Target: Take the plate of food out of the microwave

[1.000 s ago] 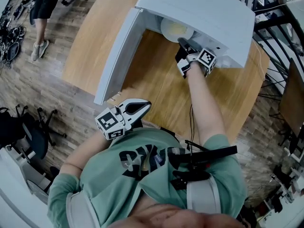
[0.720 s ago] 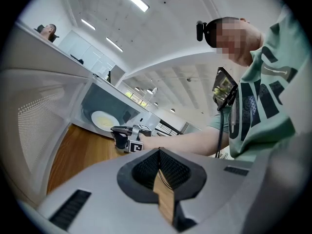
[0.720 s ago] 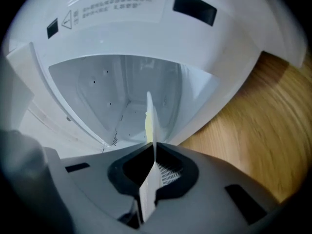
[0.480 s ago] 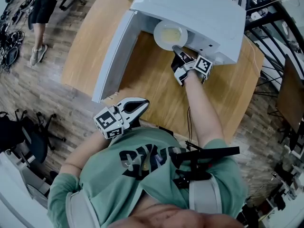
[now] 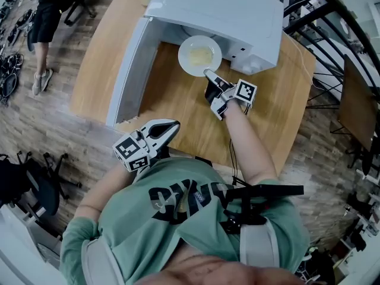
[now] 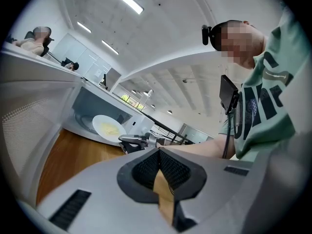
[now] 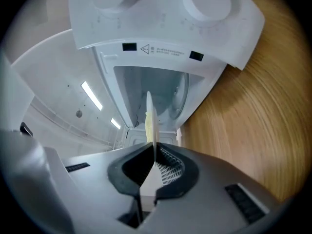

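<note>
A white plate (image 5: 200, 56) with yellow food hangs just in front of the open microwave (image 5: 219, 10), above the wooden table (image 5: 178, 111). My right gripper (image 5: 208, 73) is shut on the plate's near rim. In the right gripper view the plate (image 7: 150, 121) shows edge-on, running from the shut right gripper (image 7: 152, 155) toward the microwave's cavity (image 7: 146, 89). My left gripper (image 5: 172, 125) is shut on nothing near the table's front edge, close to my body. From the left gripper view, the plate (image 6: 109, 127) appears beyond my left gripper (image 6: 158, 167).
The microwave door (image 5: 127, 70) stands swung open to the left of the plate. A person (image 5: 44, 16) stands on the floor at the far left. Black chairs (image 5: 29, 171) sit at the left and a metal rack (image 5: 332, 16) at the right.
My right gripper has drawn the plate out of the microwave's cavity toward me, so the whole plate now shows in front of the opening. The left gripper has stayed where it was.
</note>
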Motion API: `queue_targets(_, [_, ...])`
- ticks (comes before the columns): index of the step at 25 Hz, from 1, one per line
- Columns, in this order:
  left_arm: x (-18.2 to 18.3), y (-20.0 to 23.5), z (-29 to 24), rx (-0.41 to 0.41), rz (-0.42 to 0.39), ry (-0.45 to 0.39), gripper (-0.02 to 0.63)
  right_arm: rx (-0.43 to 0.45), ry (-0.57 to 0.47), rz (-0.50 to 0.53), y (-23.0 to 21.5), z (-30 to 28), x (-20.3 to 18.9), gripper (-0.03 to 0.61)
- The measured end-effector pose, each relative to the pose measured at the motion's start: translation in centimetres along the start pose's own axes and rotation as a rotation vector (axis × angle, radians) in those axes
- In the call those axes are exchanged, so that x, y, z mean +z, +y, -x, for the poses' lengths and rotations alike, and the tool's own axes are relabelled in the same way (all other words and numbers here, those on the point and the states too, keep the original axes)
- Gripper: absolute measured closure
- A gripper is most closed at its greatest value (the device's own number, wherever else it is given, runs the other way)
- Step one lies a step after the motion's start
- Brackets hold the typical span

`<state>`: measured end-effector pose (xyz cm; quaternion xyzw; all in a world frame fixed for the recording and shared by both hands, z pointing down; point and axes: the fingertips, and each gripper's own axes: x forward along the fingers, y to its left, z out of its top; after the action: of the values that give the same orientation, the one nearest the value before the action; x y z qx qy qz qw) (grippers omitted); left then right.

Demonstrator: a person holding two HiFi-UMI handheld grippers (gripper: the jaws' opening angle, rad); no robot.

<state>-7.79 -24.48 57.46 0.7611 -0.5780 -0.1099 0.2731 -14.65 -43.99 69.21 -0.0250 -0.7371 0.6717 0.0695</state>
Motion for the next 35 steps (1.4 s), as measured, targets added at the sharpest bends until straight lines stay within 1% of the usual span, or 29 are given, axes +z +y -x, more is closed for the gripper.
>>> queue_targets(7, [0.4,-1.3,-2.4,-0.037,-0.014,-0.001,0.611,-0.002,-0.015,-0.009,1.1,5.5,-0.4,0.560])
queue_targets(14, [0.7,-2.5,-5.0,-0.071,-0.021,0.006,0.611,-0.015,-0.049,0.004,1.8,10.4,0.1,0.560])
queue_targets(20, [0.9,-3.6,-6.7,-0.099,-0.027,0.019,0.611,0.000,-0.077,0.013,3.1,13.3,0.8,0.560])
queue_targets(24, [1.0,-4.4,-7.9,-0.126,-0.045,0.031,0.611,0.011,-0.100,0.012,3.8,15.0,1.1,0.560])
queue_targets(30, [1.1,-5.3,-9.6,-0.153,-0.046,0.045,0.611,0.015,-0.145,0.016,4.2,17.9,1.6,0.560])
queue_targets(35, [0.7,-6.4,-11.4,-0.187,-0.061,0.068,0.611,-0.001,-0.199,0.011,3.5,21.1,2.3,0.560])
